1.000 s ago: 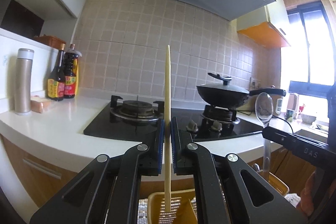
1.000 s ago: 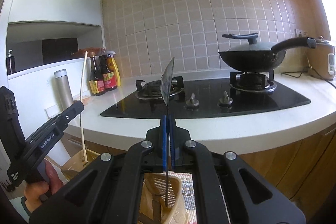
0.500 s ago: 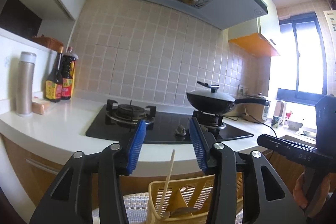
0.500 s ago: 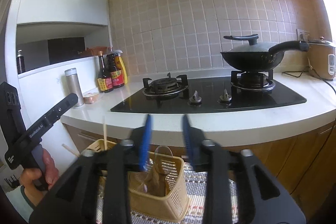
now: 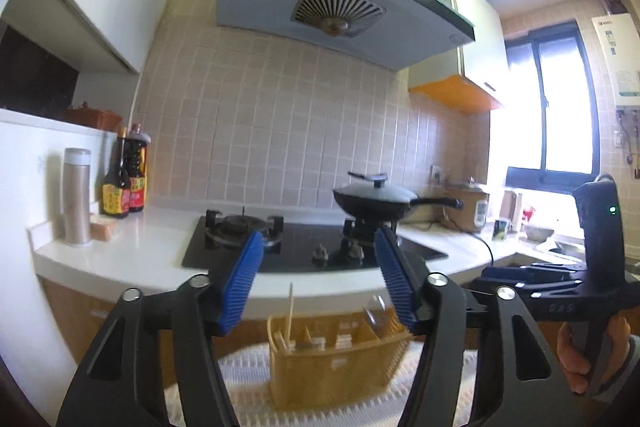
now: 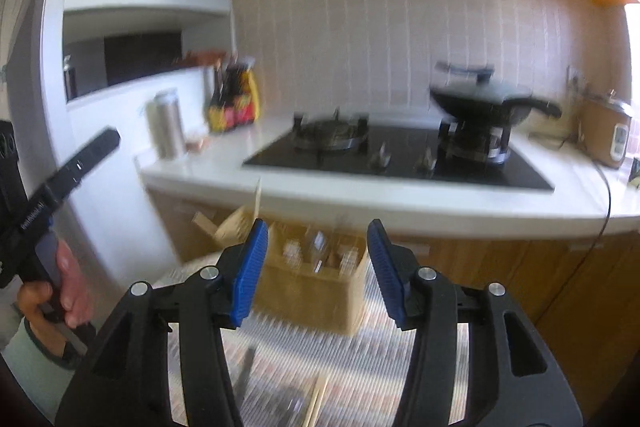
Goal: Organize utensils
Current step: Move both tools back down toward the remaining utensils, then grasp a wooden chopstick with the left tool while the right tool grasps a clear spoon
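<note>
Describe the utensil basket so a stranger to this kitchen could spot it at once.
Find the white counter carrying the black gas hob. On the woven mat in front of it stands a yellow slatted basket with compartments. A single pale chopstick pokes up from its left end; nothing else down there is yellow plastic.

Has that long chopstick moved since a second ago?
Yes. The chopstick, then standing high against the wall tiles, now sits lower, in the yellow basket.

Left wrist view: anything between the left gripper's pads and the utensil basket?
No. In the left wrist view the left gripper, jaws opening, holds nothing; only air separates it from the yellow basket, where a chopstick stands.
</note>
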